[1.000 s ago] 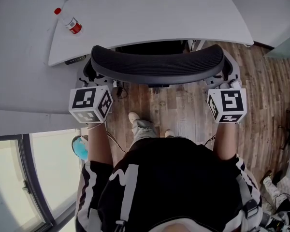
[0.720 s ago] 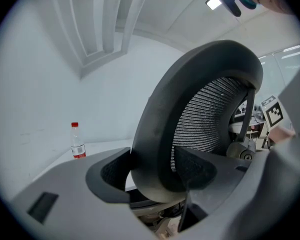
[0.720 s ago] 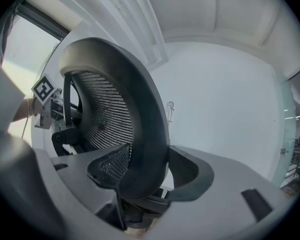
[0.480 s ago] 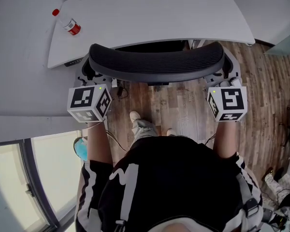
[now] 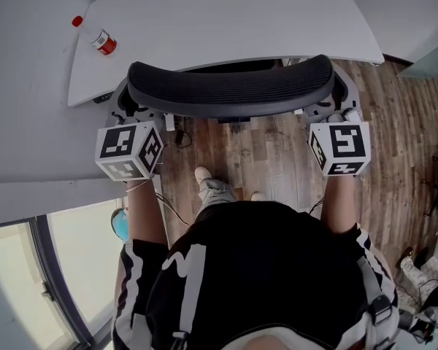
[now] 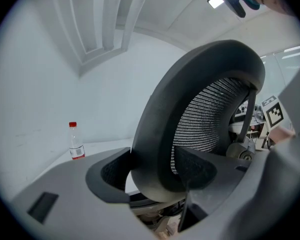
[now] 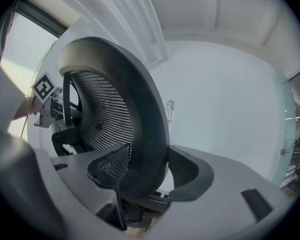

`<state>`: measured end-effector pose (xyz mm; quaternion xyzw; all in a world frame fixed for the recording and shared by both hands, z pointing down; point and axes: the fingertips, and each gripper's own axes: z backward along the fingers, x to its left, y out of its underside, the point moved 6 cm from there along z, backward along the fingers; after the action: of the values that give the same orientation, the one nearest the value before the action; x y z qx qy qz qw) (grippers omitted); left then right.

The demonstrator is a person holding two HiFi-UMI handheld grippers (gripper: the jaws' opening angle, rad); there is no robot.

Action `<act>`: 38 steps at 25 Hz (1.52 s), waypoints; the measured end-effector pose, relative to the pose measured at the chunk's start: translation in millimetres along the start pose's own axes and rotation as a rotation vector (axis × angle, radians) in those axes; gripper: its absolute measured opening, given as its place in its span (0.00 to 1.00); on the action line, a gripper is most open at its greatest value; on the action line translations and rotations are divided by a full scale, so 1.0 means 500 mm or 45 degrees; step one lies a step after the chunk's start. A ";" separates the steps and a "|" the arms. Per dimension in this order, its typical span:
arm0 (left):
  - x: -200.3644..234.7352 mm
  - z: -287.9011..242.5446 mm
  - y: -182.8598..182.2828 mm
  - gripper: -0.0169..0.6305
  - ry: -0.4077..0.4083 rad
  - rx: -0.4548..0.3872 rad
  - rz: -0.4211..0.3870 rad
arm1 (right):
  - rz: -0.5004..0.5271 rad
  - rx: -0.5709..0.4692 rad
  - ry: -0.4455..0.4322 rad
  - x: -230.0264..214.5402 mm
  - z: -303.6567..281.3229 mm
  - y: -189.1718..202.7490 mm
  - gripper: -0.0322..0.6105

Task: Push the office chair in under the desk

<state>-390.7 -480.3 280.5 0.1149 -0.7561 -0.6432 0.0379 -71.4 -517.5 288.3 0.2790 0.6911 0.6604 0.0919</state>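
- Office chair [image 5: 230, 90]: held at both ends of its curved black backrest, one gripper to each end.
- Left gripper [image 6: 151, 170]: clenched on the left end of the backrest. The thick dark rim is seen filling the gap between the two pads, with the mesh panel behind the inner pad.
- Right gripper [image 7: 141, 173]: clenched likewise on the right end of the backrest. The rim is seated between its pads, with mesh visible to the inner side.
- Marker cubes: one is carried on each gripper, black-and-white squares uppermost. Both are seen in the head view just behind the backrest ends.
- Forearms: one extends from each cube back to the person's dark-clothed body at the bottom of the head view.
- Chair position: the backrest is set close against the curved front edge of the tabletop. A dark part of the chair is glimpsed beneath that edge, and the rest is hidden from above.
- Tabletop [image 5: 226, 20]: white with a concave front edge, its surface largely bare.
- Bottle [image 5: 102, 41]: clear with a red cap and red label, placed near the left end of the tabletop, well apart from the chair.
- Floor [image 5: 277, 159]: wood-grain boards, exposed between the backrest and the person.
- Shoe [image 5: 213, 189]: light-coloured, seen on the floor behind the middle of the backrest.
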 end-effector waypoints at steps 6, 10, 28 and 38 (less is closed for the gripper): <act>0.010 -0.018 -0.004 0.45 -0.004 -0.001 0.003 | -0.001 0.002 -0.005 -0.008 -0.022 -0.004 0.43; 0.017 -0.025 -0.003 0.45 -0.009 0.002 0.005 | 0.000 0.001 -0.008 -0.007 -0.033 -0.003 0.43; 0.033 -0.056 -0.008 0.45 -0.025 0.007 0.008 | 0.002 -0.007 -0.021 -0.021 -0.074 -0.006 0.43; 0.036 -0.071 -0.010 0.45 -0.032 0.004 0.012 | 0.008 0.007 -0.034 -0.034 -0.097 -0.010 0.43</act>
<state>-400.4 -519.2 279.8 0.1034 -0.7580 -0.6432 0.0315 -82.7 -567.8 284.9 0.2901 0.6908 0.6550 0.0985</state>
